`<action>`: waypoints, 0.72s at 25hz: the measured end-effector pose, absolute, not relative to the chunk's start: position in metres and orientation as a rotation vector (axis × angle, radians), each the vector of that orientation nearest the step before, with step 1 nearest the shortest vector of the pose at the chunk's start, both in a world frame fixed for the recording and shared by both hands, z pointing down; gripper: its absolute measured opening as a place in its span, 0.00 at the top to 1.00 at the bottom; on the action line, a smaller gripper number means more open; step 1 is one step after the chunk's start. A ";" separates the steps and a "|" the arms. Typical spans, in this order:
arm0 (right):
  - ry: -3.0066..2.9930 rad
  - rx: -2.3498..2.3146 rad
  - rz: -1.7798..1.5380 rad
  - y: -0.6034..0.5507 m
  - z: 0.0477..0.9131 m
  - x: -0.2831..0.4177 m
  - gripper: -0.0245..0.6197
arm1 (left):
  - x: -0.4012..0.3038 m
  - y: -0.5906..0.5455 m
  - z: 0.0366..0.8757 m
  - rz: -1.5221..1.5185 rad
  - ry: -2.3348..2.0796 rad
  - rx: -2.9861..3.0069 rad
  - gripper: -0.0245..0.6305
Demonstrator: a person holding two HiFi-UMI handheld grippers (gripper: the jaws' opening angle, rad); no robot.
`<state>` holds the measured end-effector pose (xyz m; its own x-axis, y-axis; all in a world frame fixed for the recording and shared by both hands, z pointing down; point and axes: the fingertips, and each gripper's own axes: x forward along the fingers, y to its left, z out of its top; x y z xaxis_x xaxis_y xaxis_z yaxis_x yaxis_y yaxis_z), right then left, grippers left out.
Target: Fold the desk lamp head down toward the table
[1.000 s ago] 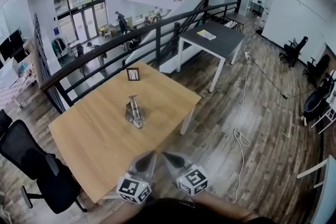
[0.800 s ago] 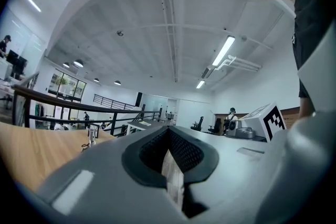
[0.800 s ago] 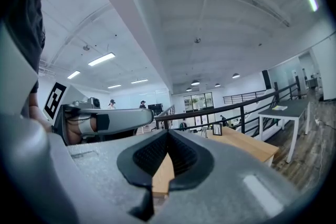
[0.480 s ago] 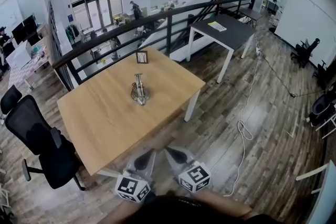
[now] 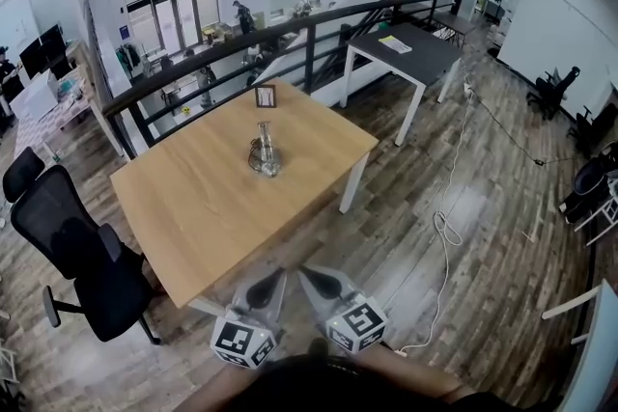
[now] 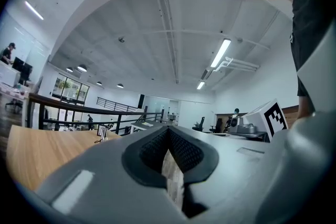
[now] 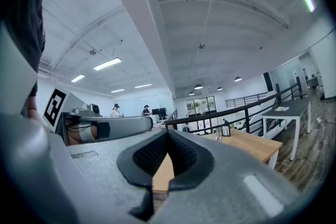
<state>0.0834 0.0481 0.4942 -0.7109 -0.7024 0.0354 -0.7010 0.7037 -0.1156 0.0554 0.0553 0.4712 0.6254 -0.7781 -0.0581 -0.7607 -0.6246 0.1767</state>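
A small metal desk lamp [image 5: 263,151] stands near the middle of a light wooden table [image 5: 193,217]; it is too small to tell how its head is set. Both grippers hang side by side at the bottom of the head view, short of the table's near edge and far from the lamp. My left gripper [image 5: 277,278] is shut with nothing in it, and the left gripper view shows its pads [image 6: 168,131] meeting at the tip. My right gripper [image 5: 304,273] is shut and empty too, and its tips [image 7: 168,134] point level towards the table.
A small picture frame [image 5: 265,96] stands behind the lamp at the table's far edge. A black office chair [image 5: 72,251] is at the table's left. A dark railing [image 5: 309,34] runs behind, a grey table [image 5: 410,53] stands beyond it, and a white cable [image 5: 444,236] lies on the floor at right.
In the head view the table and lamp have slid up and away. The grippers, earlier over the table's near corner, now sit short of its edge. Both stay shut.
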 end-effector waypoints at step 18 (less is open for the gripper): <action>2.834 -1.283 -0.168 0.127 0.492 -0.001 0.96 | -0.031 0.132 0.474 -0.180 -1.207 2.747 0.96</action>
